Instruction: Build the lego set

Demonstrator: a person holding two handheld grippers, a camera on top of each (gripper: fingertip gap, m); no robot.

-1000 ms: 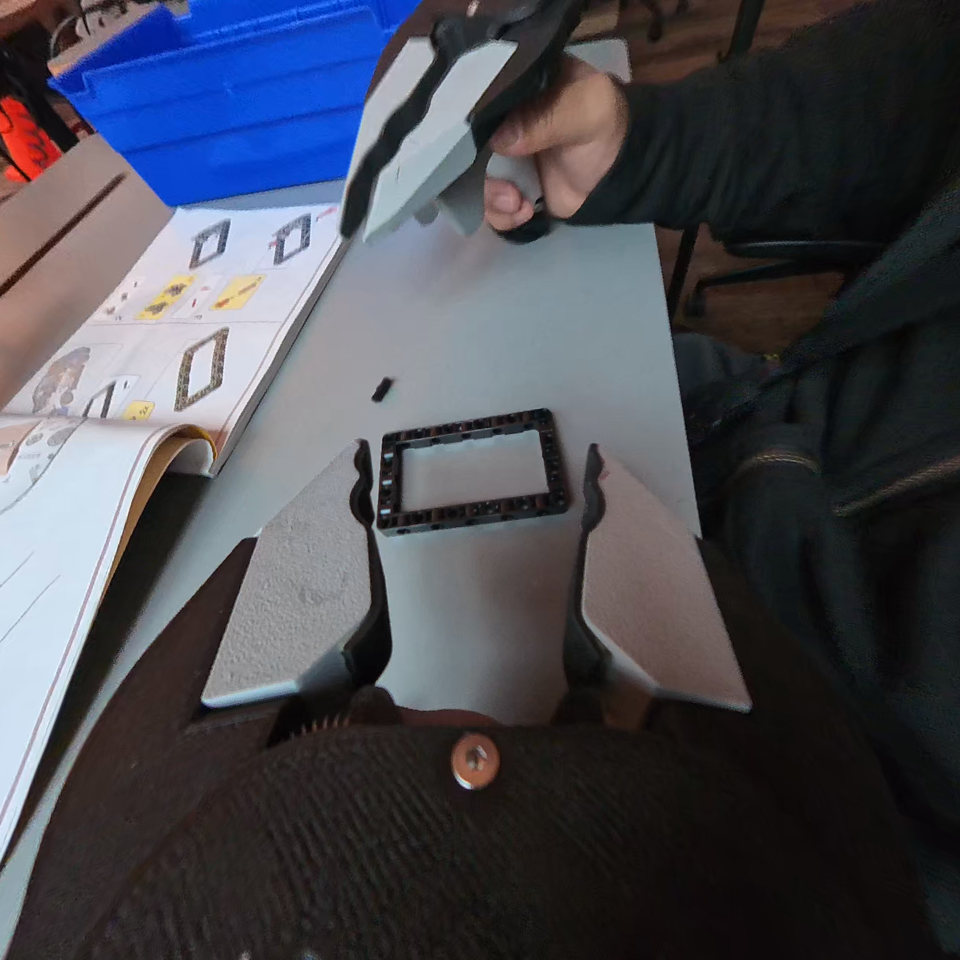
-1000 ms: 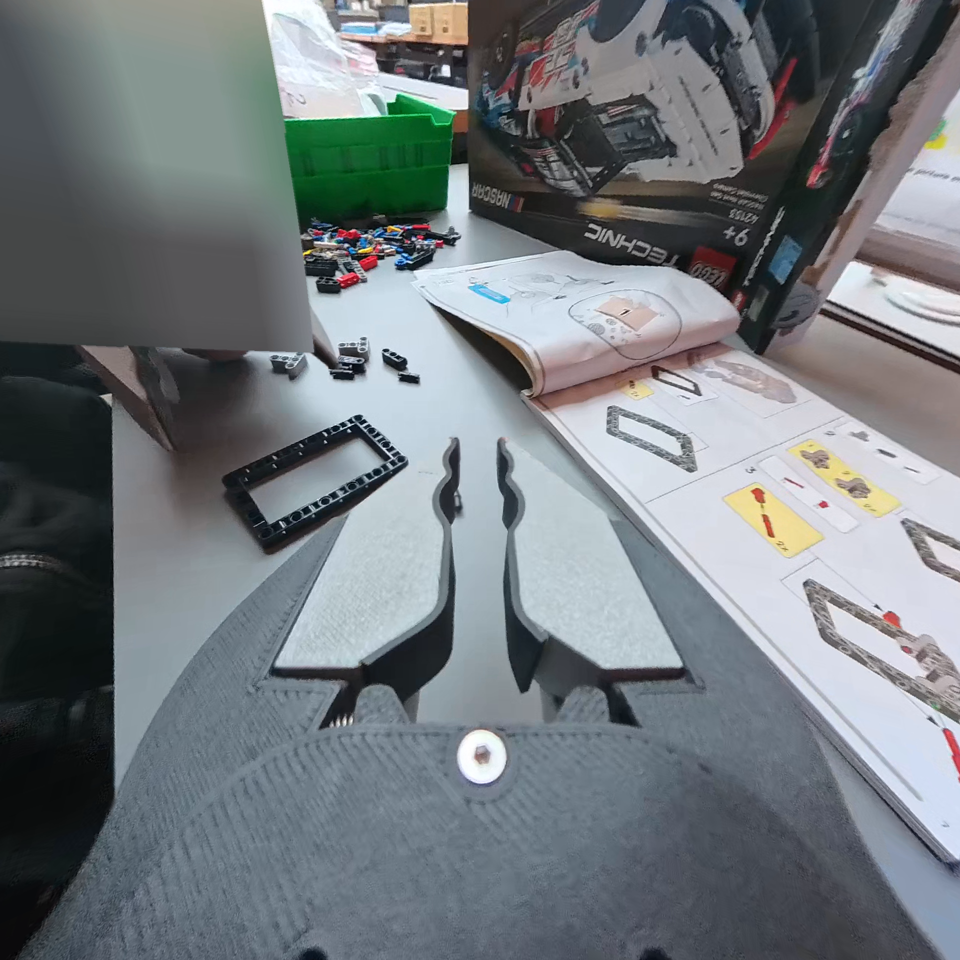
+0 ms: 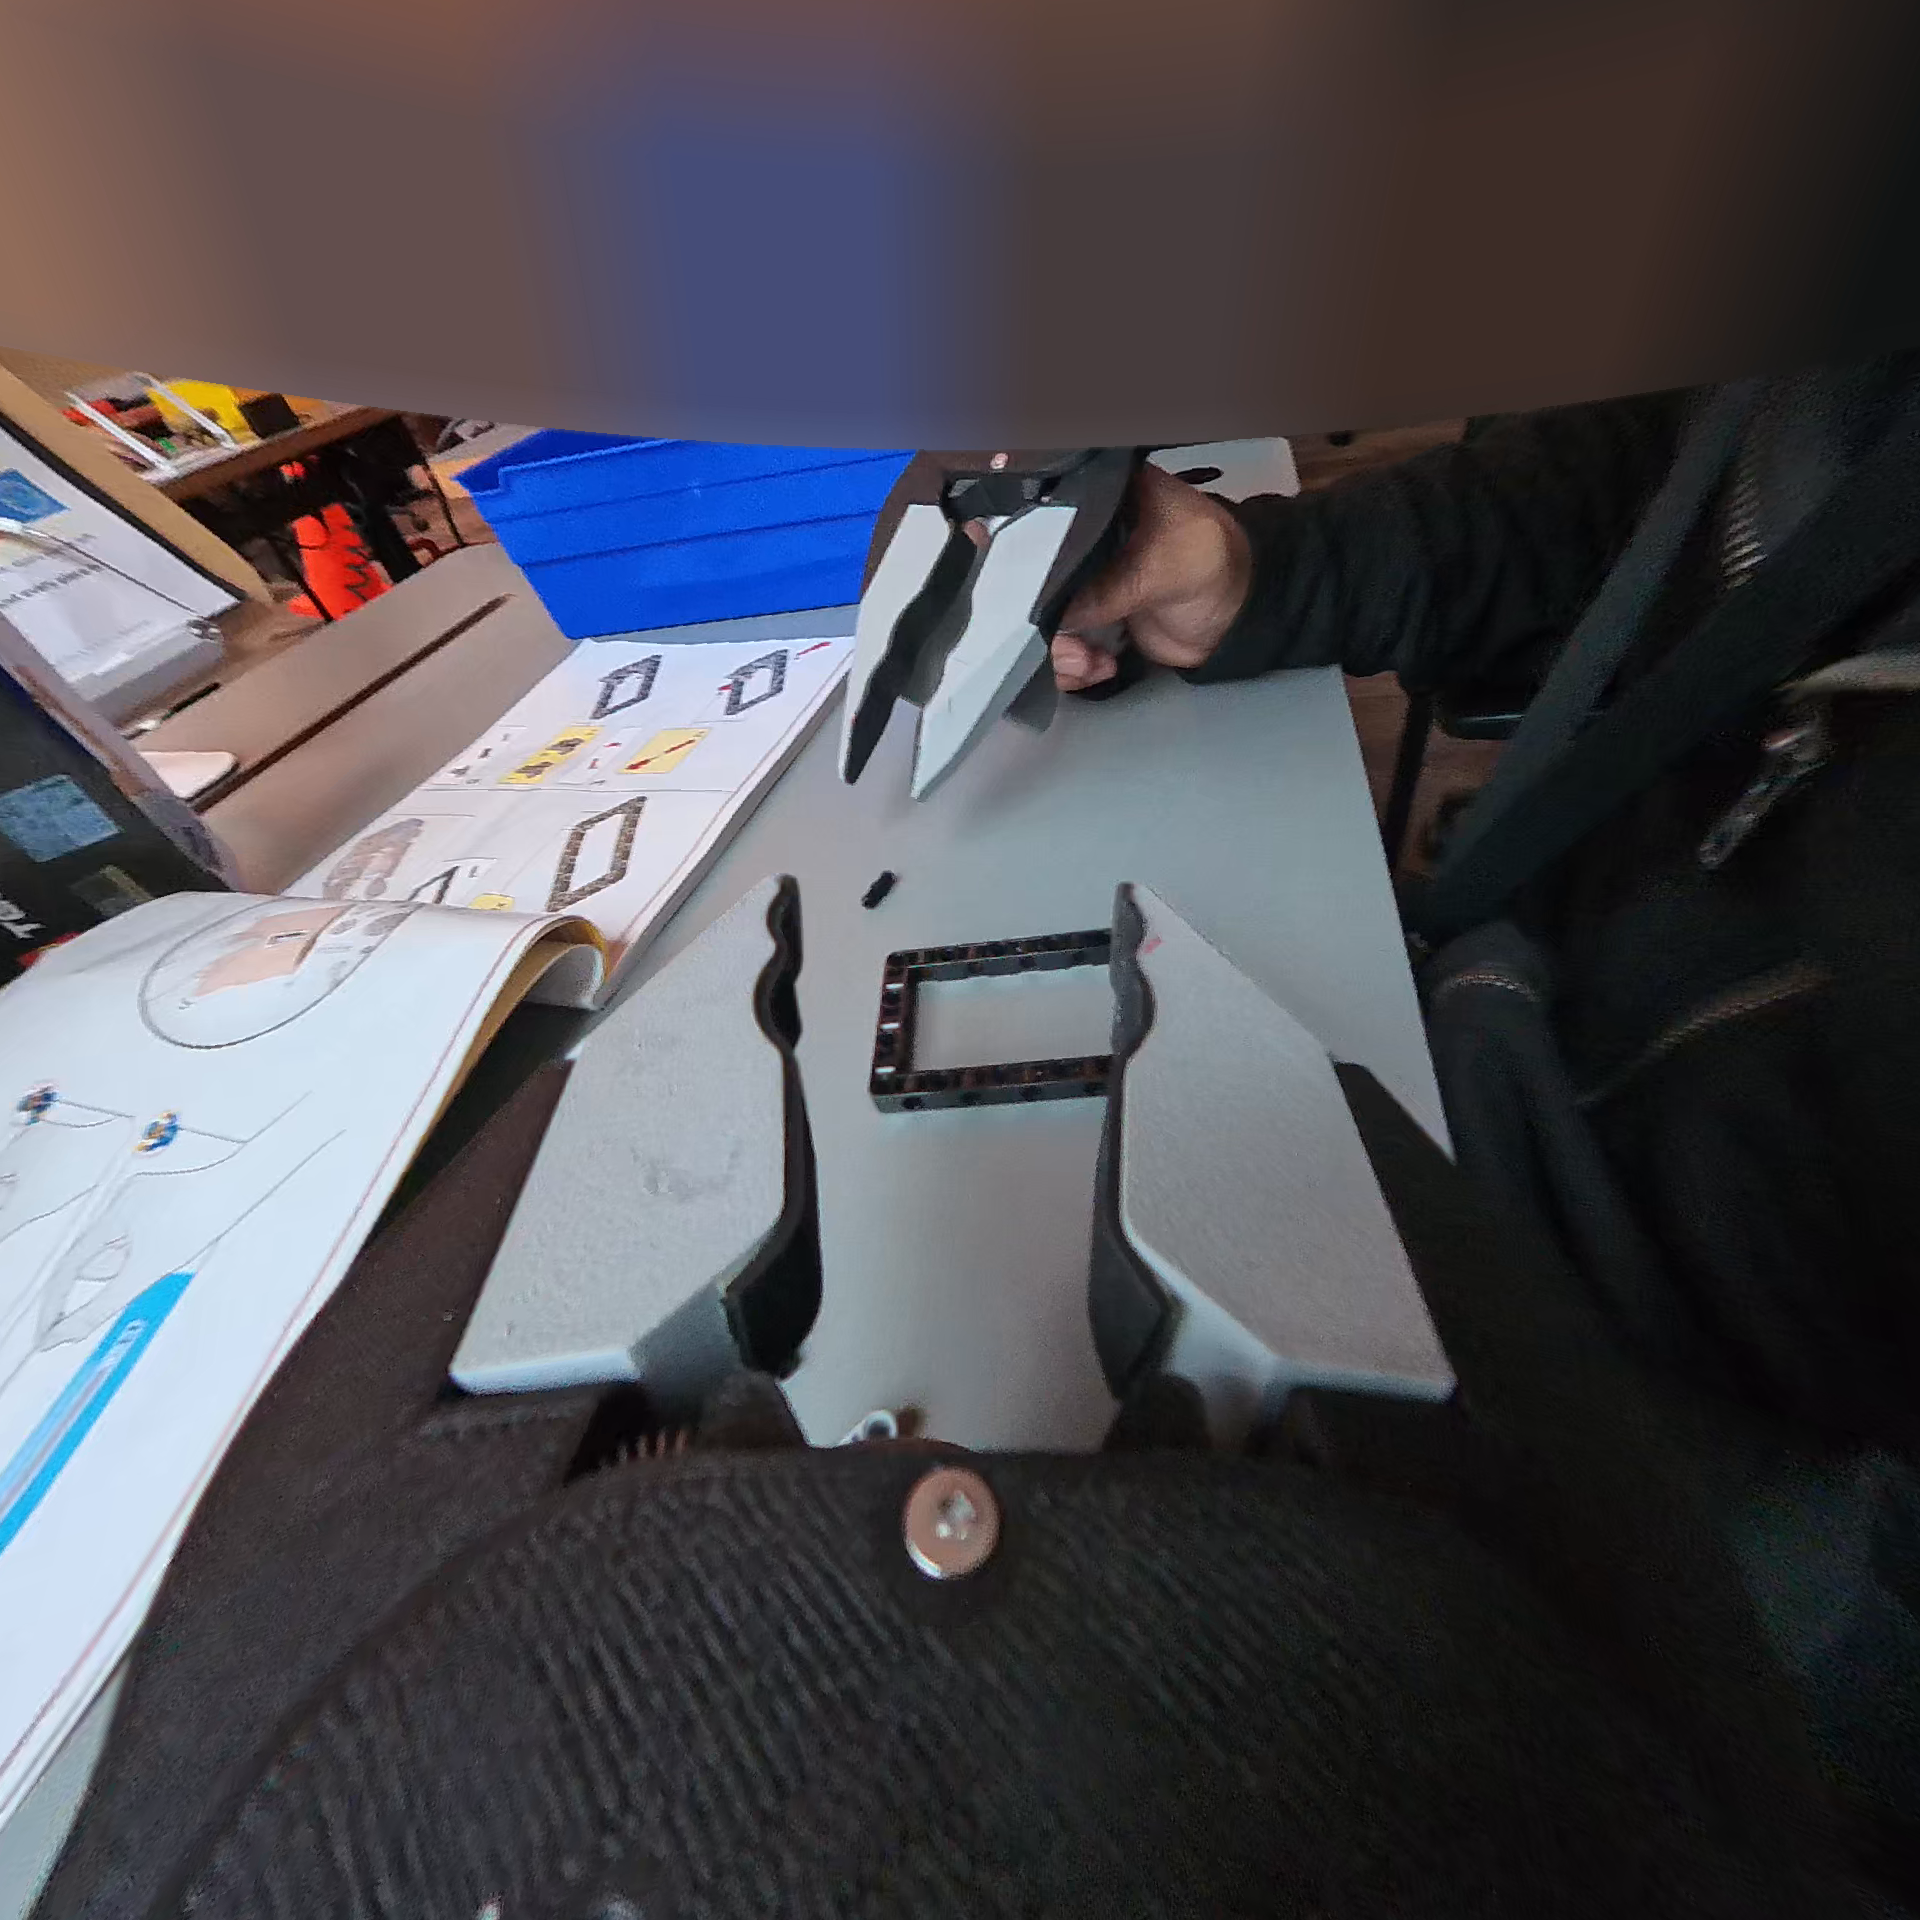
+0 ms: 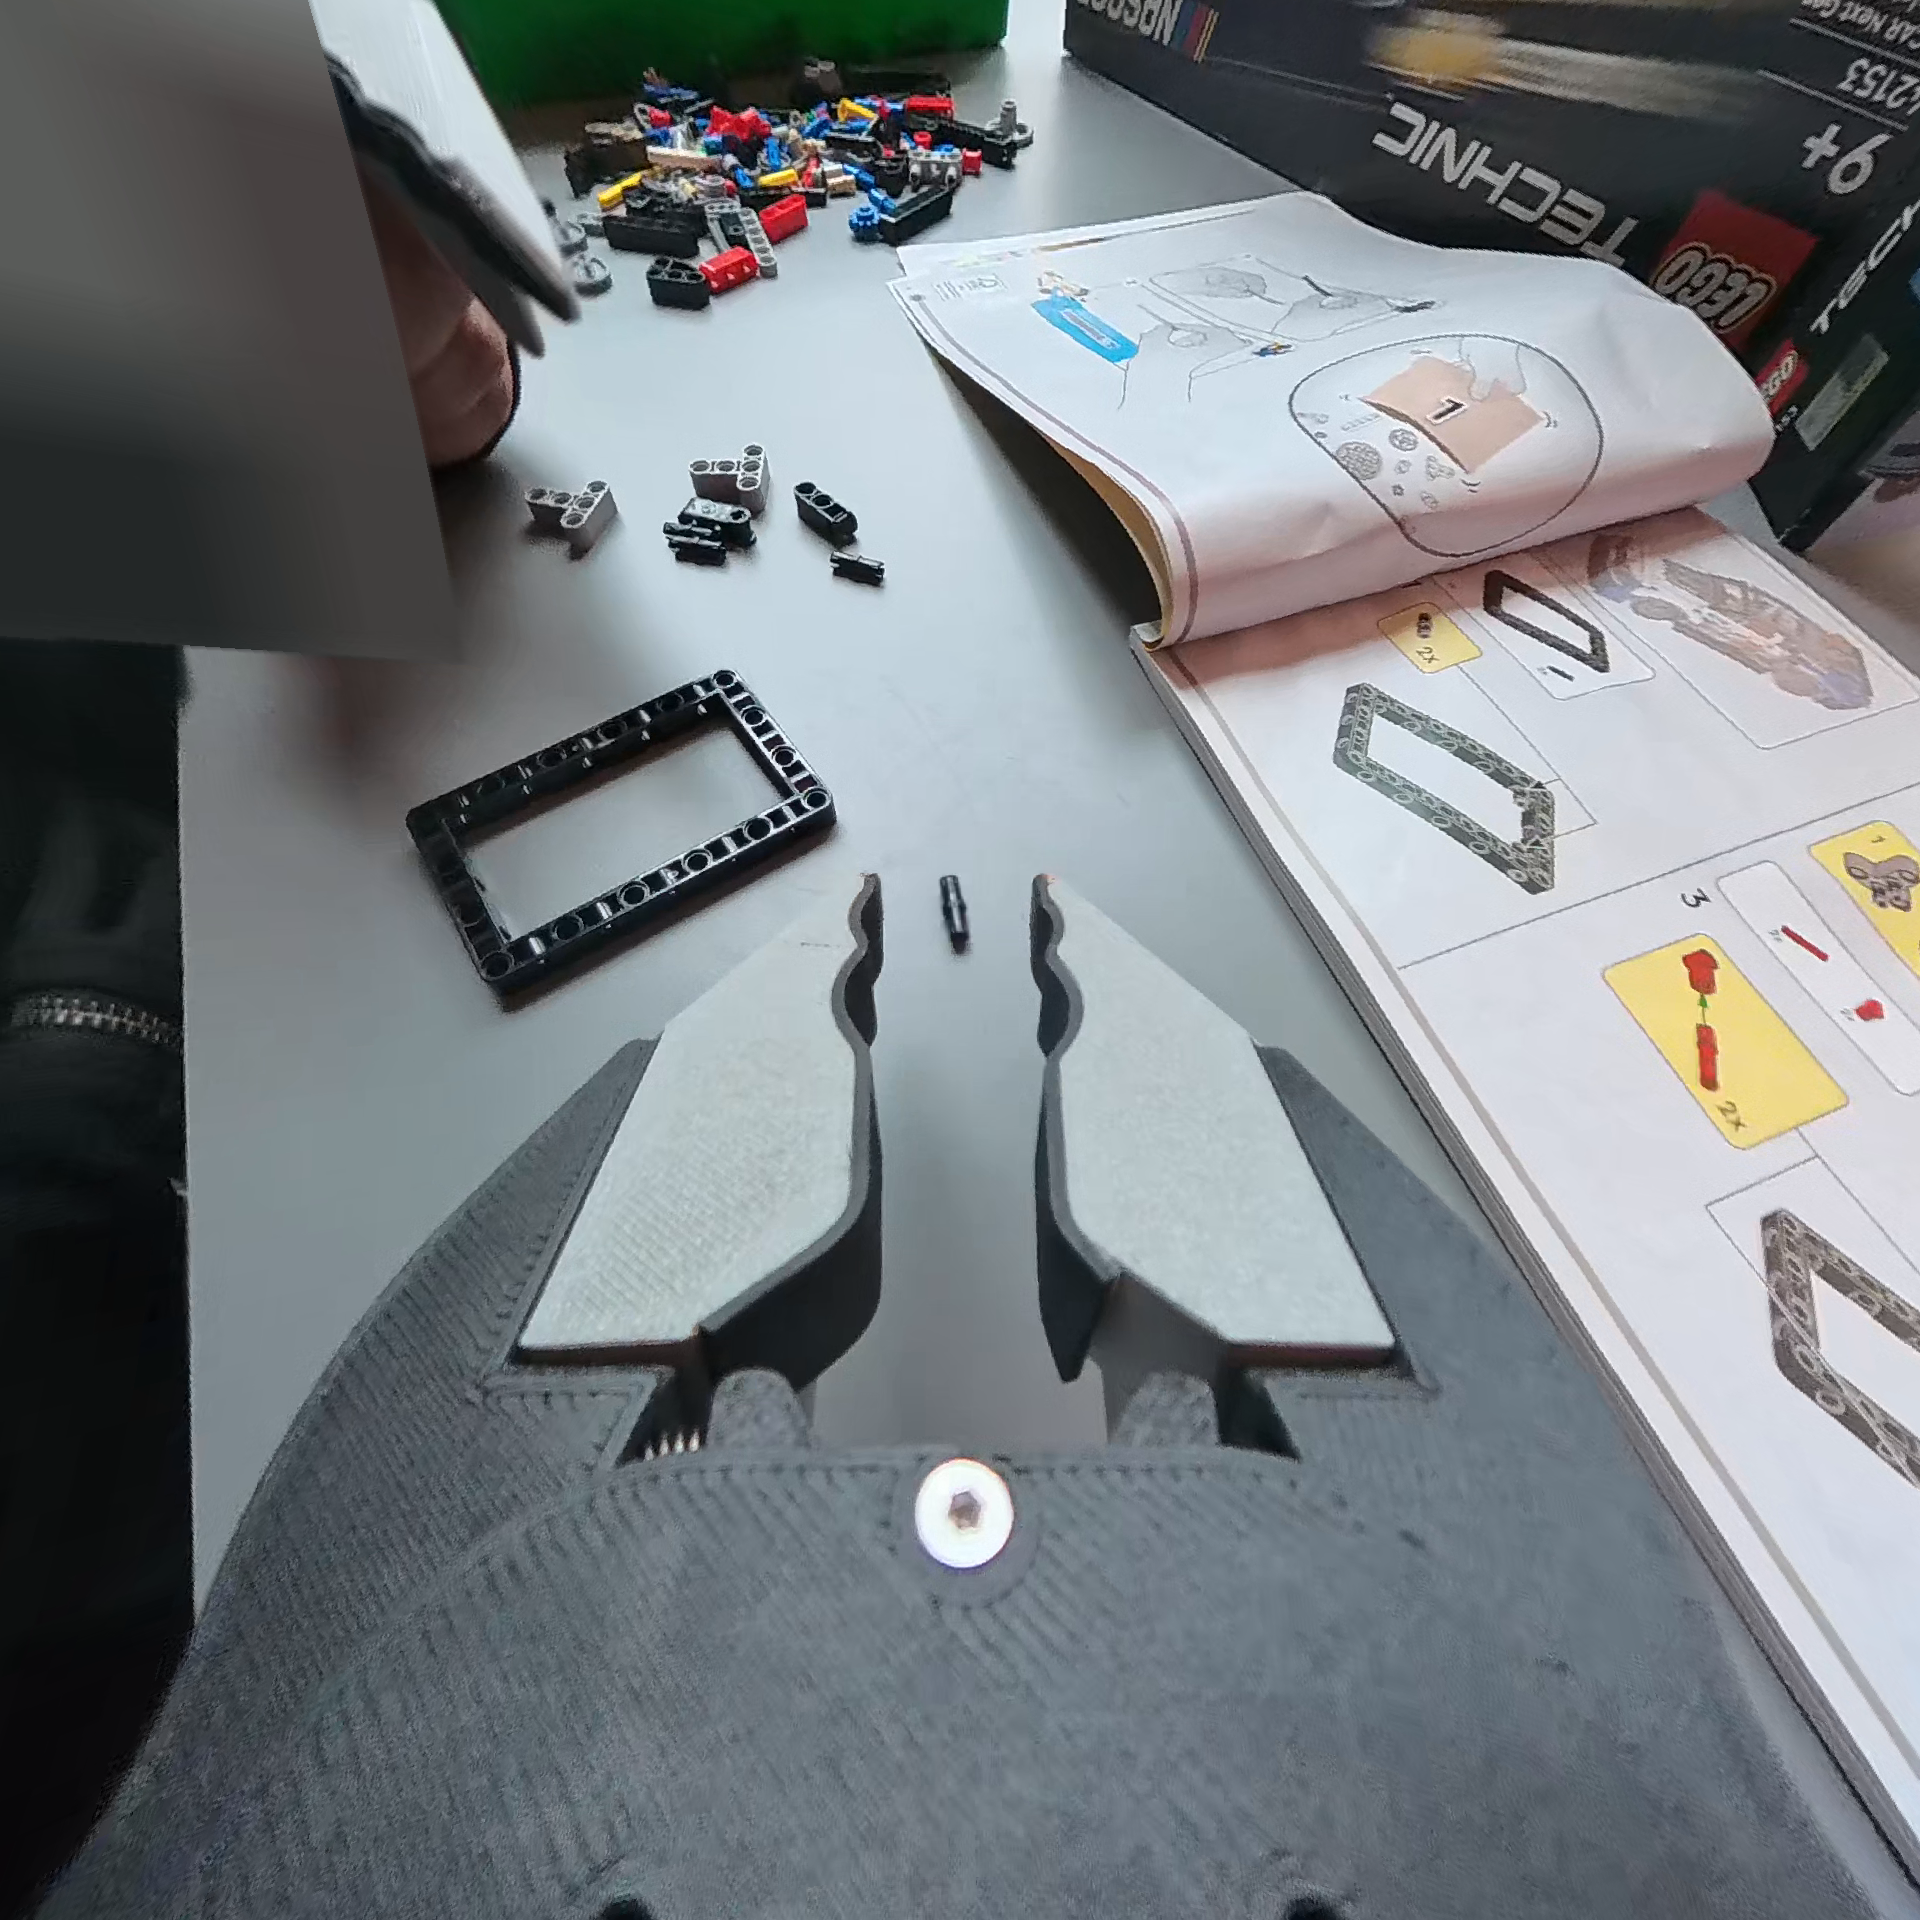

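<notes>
Pin pickup in hand, judged. Small black plastic connector pin (image 4: 953, 911) lies loose on the grey counter (image 4: 935, 675), between the tips of the right claw (image 4: 956, 914), which is released and empty. Black rectangular beam frame (image 4: 620, 826) lies flat just left of it. Left claw (image 3: 956, 971) released, hovering over the frame's right end. Next: clench on the pin squarely, then seat it in a frame hole; it may roll.

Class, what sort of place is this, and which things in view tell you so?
Probably a workshop or lab bench set up for model building: a grey table with loose building pieces, an open instruction booklet, and blue storage bins behind.
</notes>
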